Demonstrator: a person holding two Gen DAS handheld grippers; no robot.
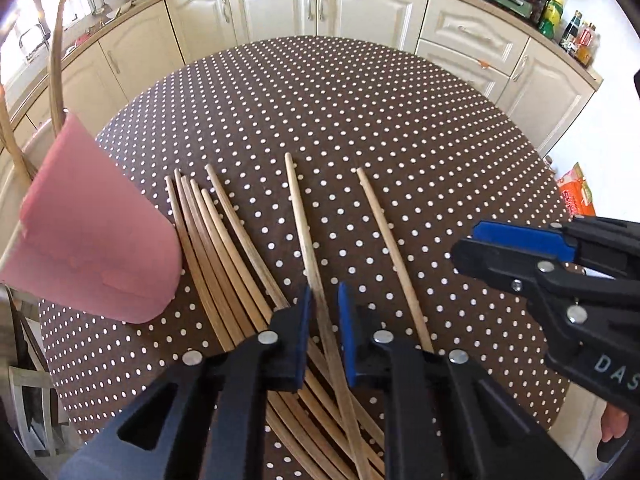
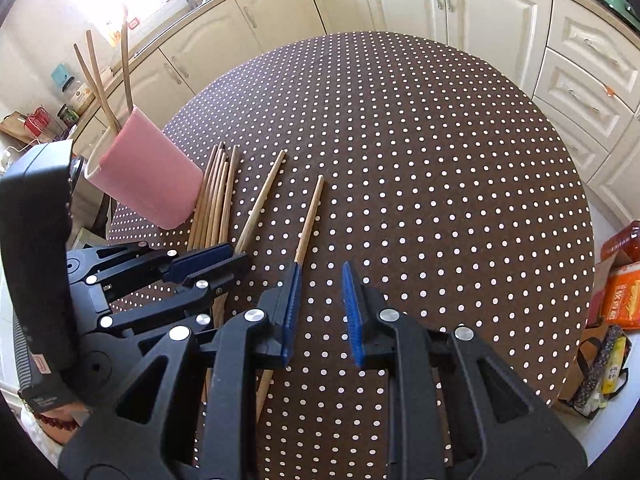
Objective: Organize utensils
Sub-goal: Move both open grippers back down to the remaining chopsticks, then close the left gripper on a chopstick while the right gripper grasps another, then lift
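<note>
Looking down at the dotted brown surface (image 1: 360,112), we take the pink cup (image 1: 100,232) as our marker: it stands at the edge of the surface, with three chopsticks in the cup (image 2: 100,80) rising out of its mouth. Just beside the cup, touching its base on the side toward the middle of the surface, lies a fanned bundle of chopsticks (image 1: 216,248), about five, close together and overlapping at their near ends. Farther from the cup lies a single chopstick (image 1: 300,208), and farther still, apart from it, an outer chopstick (image 1: 384,232). Our left tongs (image 1: 325,308) are tipped steeply down over the single chopstick, which runs between the two blue pads; the pads stand narrowly apart, and a sliver of gap shows on at least one side, so they are released rather than clenched on it. Our right tongs (image 2: 320,280) hover on the far side of both single sticks from the cup, also released, with only bare surface between the pads; the outer chopstick passes just outside the pad nearer the cup. Cream cabinets (image 1: 272,4) line the room behind the cup.
</note>
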